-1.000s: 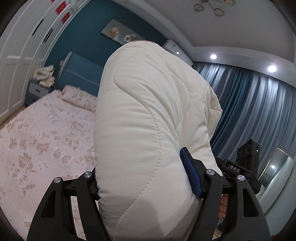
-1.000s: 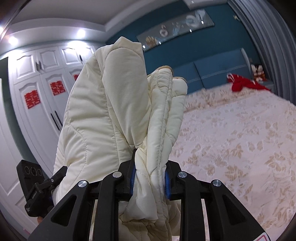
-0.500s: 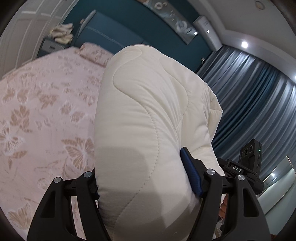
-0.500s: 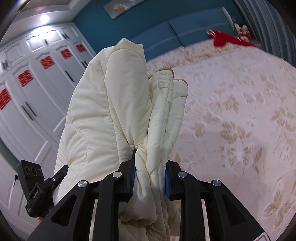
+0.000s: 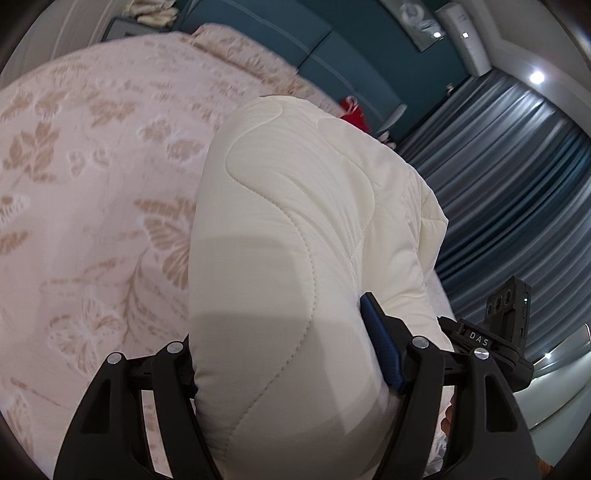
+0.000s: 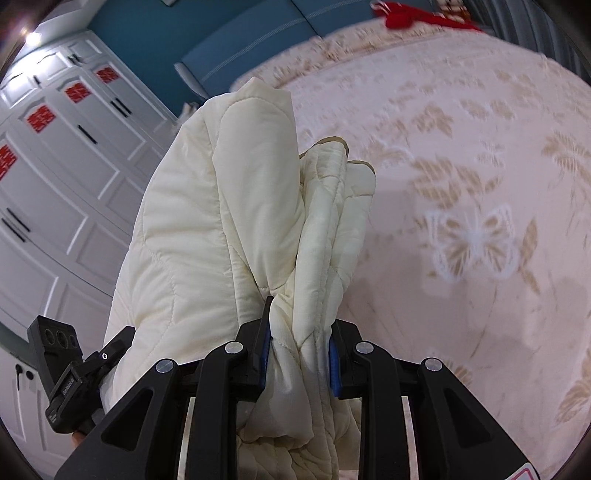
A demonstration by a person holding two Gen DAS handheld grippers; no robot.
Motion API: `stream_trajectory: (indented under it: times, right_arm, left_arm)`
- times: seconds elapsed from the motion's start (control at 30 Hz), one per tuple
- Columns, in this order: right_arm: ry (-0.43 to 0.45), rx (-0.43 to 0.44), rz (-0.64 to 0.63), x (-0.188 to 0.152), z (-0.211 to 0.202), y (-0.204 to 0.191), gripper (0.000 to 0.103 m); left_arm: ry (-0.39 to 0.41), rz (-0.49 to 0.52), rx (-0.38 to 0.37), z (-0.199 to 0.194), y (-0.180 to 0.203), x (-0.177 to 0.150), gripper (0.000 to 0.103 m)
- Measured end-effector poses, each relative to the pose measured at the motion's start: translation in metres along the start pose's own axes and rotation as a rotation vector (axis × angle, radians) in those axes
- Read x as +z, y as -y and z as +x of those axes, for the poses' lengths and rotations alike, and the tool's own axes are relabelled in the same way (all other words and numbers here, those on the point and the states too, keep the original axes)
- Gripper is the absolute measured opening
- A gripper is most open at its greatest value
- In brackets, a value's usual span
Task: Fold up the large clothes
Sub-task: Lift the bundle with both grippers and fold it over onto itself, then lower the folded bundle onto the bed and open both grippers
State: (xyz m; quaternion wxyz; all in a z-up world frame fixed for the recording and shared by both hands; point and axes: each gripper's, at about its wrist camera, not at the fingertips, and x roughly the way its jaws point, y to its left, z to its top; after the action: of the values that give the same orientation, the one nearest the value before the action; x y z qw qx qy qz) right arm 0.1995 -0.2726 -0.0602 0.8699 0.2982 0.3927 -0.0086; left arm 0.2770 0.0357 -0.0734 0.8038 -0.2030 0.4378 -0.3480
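**Bulky quilted garment clamped in both grippers above the bed — slip and bunching risks**

The cream quilted padded garment (image 5: 295, 240) is held up off the pink bedspread with tan butterfly and leaf pattern (image 5: 92, 184), gripped at two places. Nothing of it visibly rests on the bed in either view; its lower part is hidden below the frames.

Left gripper (image 5: 291, 354): fingers spread wide around a thick, puffy roll of the garment; the blue pad of one finger (image 5: 380, 350) presses into the fabric. Right gripper (image 6: 300, 354): fingers close together, pinching a thinner gathered bundle of several edges or layers (image 6: 332, 229), which stick up past the tips.

Risks, judged from this:
- Left hold is on soft padding, not an edge. The fill can compress and creep out, so the roll may slide free if swung or tugged.
- Right pinch catches several layers; one slick layer could slip out alone, leaving the fold uneven.
- Both bundles stand up in front of the cameras and block much of the view, so landing on the bed is hard to place; the garment could come down crooked or doubled under itself.
- The two grippers sit near each other (each one's camera block shows in the other's view (image 5: 508, 310), (image 6: 55, 354)); if not drawn apart, the garment lands bunched rather than flat.
- A red cloth item (image 6: 413, 16) lies far up by the blue padded headboard (image 6: 236, 55), well apart; little snag risk.
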Motion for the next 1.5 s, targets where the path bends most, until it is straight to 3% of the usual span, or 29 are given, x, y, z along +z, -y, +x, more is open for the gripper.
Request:
stream_trajectory:
  times: [0.13, 0.37, 0.5, 0.63, 0.73, 0.83, 0.93, 0.97, 1.07, 1.2, 1.27, 1.3, 1.33, 1.37, 1.5]
  right_arm:
    - [-0.046, -0.021, 0.017, -0.011, 0.021, 0.014, 0.023]
    - [-0.069, -0.004, 0.039, -0.019, 0.04, 0.029, 0.025]
    - [-0.083, 0.002, 0.053, -0.018, 0.047, 0.036, 0.034]
    - [-0.103, -0.01, 0.068, -0.01, 0.031, 0.034, 0.041]
    - [-0.048, -0.008, 0.067, -0.01, -0.008, 0.025, 0.041]
    - [0.011, 0.0, -0.017, -0.021, -0.054, 0.009, 0.046]
    - [-0.002, 0.023, -0.075, -0.041, -0.081, -0.004, 0.049]
    - [-0.007, 0.024, -0.077, -0.045, -0.083, -0.006, 0.049]
    - [-0.035, 0.001, -0.064, -0.062, -0.076, -0.006, 0.049]
    - [-0.063, 0.001, 0.021, -0.075, -0.057, -0.002, 0.049]
    - [-0.067, -0.013, 0.022, -0.076, -0.047, -0.006, 0.05]
    - [-0.077, -0.037, 0.01, -0.076, -0.04, -0.009, 0.047]
    - [-0.082, -0.06, -0.009, -0.075, -0.035, -0.012, 0.03]
    - [-0.08, -0.077, -0.035, -0.072, -0.032, -0.015, 0.021]
    - [-0.048, -0.131, -0.053, -0.063, -0.037, -0.013, 0.013]
  left_arm:
    - [-0.048, -0.024, 0.04, 0.02, -0.017, -0.014, 0.067]
    - [-0.024, -0.051, 0.047, 0.023, -0.032, -0.03, 0.072]
    - [-0.005, -0.07, 0.089, 0.02, -0.032, -0.033, 0.08]
    - [-0.005, -0.076, 0.155, 0.003, -0.023, -0.029, 0.081]
    - [0.027, 0.017, 0.246, -0.036, -0.001, -0.032, 0.088]
    - [0.045, 0.11, 0.284, -0.073, 0.015, -0.043, 0.095]
    - [-0.019, 0.216, 0.362, -0.094, 0.024, -0.065, 0.096]
    - [-0.062, 0.254, 0.423, -0.094, 0.024, -0.077, 0.096]
    - [-0.12, 0.294, 0.515, -0.087, 0.02, -0.097, 0.095]
    - [-0.122, 0.252, 0.522, -0.075, 0.017, -0.099, 0.095]
    - [-0.119, 0.279, 0.549, -0.062, 0.022, -0.096, 0.095]
    - [-0.123, 0.303, 0.572, -0.054, 0.024, -0.095, 0.094]
    - [-0.126, 0.319, 0.596, -0.048, 0.026, -0.094, 0.091]
    - [-0.136, 0.337, 0.635, -0.04, 0.026, -0.092, 0.089]
    - [-0.17, 0.362, 0.721, -0.023, 0.023, -0.086, 0.084]
